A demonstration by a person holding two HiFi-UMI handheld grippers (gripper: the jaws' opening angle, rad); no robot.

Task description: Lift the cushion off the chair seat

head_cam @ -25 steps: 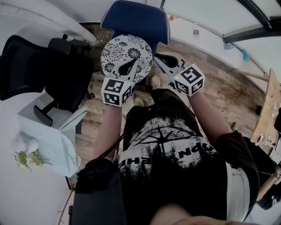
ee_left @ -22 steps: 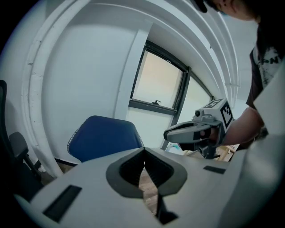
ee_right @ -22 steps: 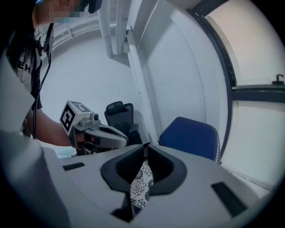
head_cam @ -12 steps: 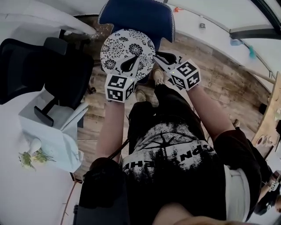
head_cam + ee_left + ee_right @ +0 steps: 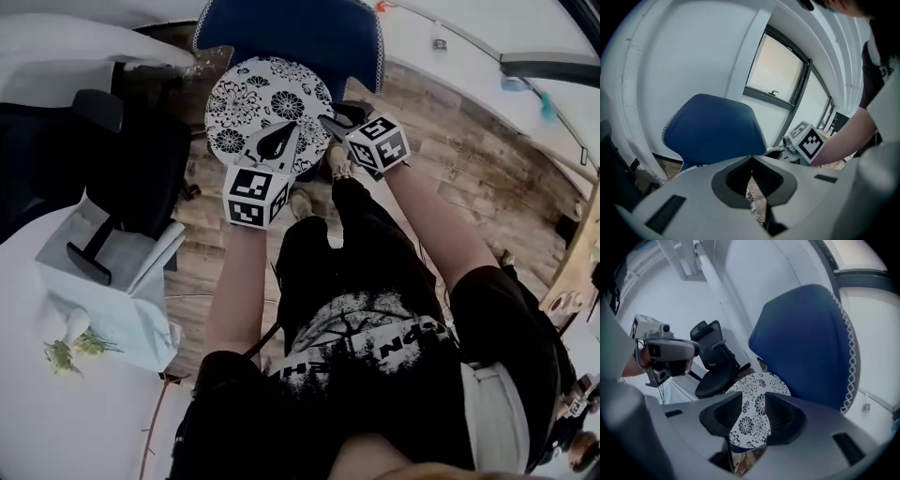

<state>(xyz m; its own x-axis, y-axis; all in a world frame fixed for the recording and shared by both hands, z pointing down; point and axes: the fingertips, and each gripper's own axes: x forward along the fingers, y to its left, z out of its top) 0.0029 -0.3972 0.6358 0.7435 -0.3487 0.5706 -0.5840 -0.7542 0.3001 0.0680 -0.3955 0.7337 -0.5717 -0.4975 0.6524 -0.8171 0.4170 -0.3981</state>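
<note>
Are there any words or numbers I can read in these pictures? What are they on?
White letters on the person's black T-shirt: upside down and creased, too broken up to read.
Marker cubes, left and right: black and white squares only, no words.
No other writing can be made out.

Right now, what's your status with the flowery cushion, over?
Left gripper jaws shut on cushion edge. Right gripper jaws just opening, cushion between them. Cushion over blue chair seat. Nothing in the way.
</note>
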